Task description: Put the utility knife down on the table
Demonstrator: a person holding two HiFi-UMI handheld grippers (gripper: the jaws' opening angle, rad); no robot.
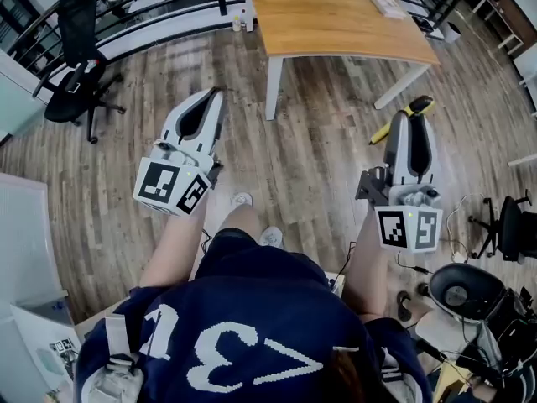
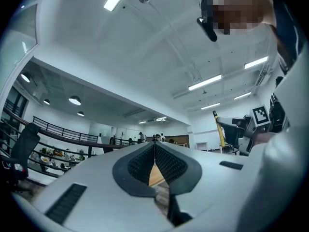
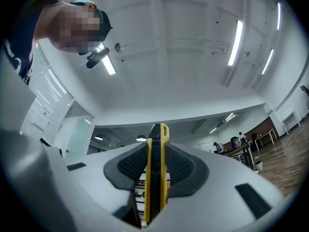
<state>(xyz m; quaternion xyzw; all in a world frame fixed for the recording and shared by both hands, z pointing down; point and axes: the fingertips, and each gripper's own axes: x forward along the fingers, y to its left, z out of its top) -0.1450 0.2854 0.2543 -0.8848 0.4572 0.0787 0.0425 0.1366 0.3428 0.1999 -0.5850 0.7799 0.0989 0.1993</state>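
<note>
Right gripper view — right gripper [image 3: 155,151] clamps utility knife [image 3: 156,187].

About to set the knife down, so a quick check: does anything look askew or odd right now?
Nothing stands out. The utility knife is clamped between the jaws of the right hand-held gripper, with its ends sticking out. The left hand-held gripper is shut and empty. The wooden table ahead has bare space.

Large white "31" on the person's navy shirt [image 1: 252,309]
</note>
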